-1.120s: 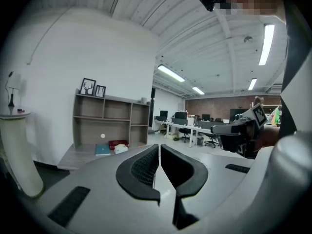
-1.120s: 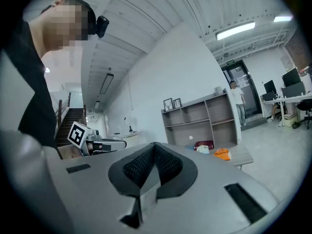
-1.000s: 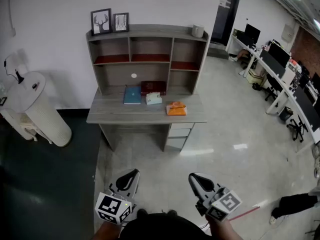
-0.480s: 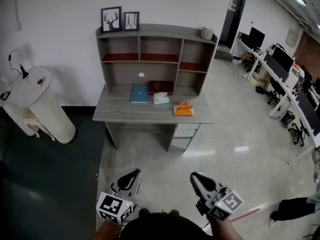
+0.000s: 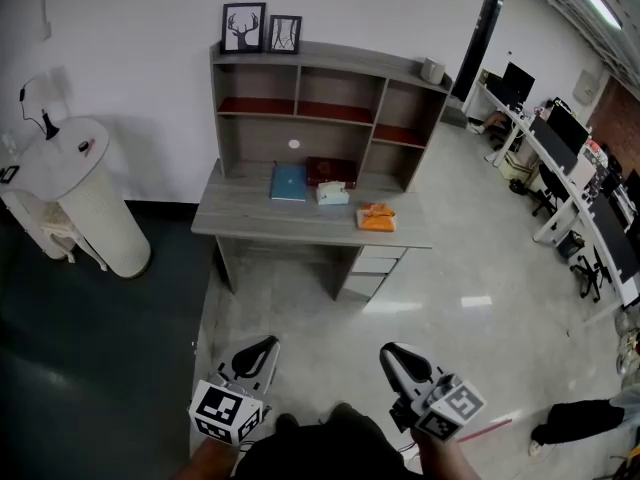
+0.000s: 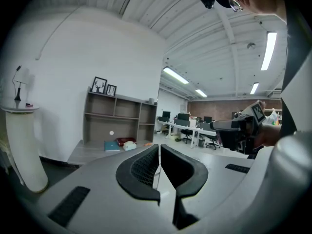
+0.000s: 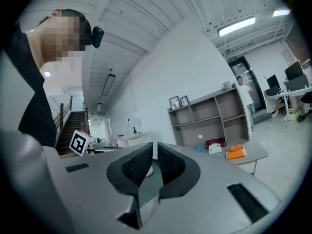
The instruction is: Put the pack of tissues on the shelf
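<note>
The pack of tissues [image 5: 333, 193], pale and small, lies on the grey desk [image 5: 250, 226] between a blue book [image 5: 289, 182] and an orange object [image 5: 377, 218]. Above the desk stands the open shelf unit [image 5: 320, 110]. My left gripper [image 5: 262, 345] and right gripper [image 5: 390, 352] hover low in the head view, far short of the desk, both shut with nothing held. The left gripper [image 6: 159, 147] points toward the distant tissues [image 6: 130, 146]. Past the right gripper [image 7: 155, 147], the tissues [image 7: 215, 149] lie beside the orange object [image 7: 235, 152].
A dark red box [image 5: 332, 171] sits behind the tissues. Two picture frames [image 5: 243, 28] and a cup [image 5: 433, 70] top the shelf unit. A white cylindrical stand [image 5: 75, 203] is left of the desk. Office desks with monitors [image 5: 570, 148] line the right side.
The desk and shelf have shifted right and slightly down in the head view as I walk toward them. Both grippers stay shut and keep their place at the bottom.
</note>
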`<state>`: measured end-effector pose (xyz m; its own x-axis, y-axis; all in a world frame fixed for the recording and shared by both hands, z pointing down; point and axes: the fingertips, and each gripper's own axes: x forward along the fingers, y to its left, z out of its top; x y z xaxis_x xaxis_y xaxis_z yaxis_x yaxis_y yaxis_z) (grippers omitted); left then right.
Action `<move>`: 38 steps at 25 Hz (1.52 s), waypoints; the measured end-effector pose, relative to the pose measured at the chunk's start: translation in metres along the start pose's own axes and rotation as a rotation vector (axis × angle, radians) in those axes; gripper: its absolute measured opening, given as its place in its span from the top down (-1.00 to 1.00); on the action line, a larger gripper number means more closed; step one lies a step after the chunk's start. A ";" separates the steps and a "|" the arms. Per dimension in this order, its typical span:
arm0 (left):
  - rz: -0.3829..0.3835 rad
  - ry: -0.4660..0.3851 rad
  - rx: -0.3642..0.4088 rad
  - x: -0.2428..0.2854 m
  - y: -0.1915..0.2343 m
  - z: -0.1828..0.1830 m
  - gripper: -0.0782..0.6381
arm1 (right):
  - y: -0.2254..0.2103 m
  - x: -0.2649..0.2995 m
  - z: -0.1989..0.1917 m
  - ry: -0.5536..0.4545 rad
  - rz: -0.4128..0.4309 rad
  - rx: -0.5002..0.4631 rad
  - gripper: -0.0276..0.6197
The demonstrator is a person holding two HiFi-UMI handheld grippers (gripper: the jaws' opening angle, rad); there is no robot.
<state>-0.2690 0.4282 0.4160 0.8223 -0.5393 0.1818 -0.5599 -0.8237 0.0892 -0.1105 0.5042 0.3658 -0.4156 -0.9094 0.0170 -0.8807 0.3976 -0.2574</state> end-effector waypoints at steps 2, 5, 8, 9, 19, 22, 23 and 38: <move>-0.005 0.002 -0.013 0.005 0.003 -0.001 0.71 | -0.003 0.006 -0.001 0.022 -0.008 0.023 0.85; -0.011 0.011 -0.019 0.020 0.008 -0.003 0.71 | -0.020 0.015 -0.002 0.026 -0.007 0.016 0.85; -0.006 0.017 -0.015 0.040 0.016 -0.002 0.71 | -0.042 0.025 -0.003 0.011 0.006 0.001 0.85; -0.003 0.020 -0.013 0.047 0.018 -0.001 0.71 | -0.050 0.029 -0.002 0.016 0.007 0.006 0.85; 0.006 0.046 0.011 0.160 0.022 0.031 0.71 | -0.159 0.054 0.025 0.009 0.029 0.005 0.85; 0.000 0.050 0.012 0.196 0.014 0.041 0.71 | -0.193 0.049 0.032 -0.002 0.029 0.014 0.85; -0.001 0.051 0.014 0.207 0.011 0.044 0.71 | -0.203 0.048 0.033 -0.004 0.029 0.021 0.85; 0.007 0.065 -0.002 0.313 0.033 0.057 0.71 | -0.299 0.085 0.038 0.020 0.043 0.075 0.85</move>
<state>-0.0240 0.2219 0.4200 0.8100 -0.5325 0.2456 -0.5659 -0.8196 0.0894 0.1258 0.3036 0.4076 -0.4572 -0.8891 0.0231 -0.8430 0.4249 -0.3299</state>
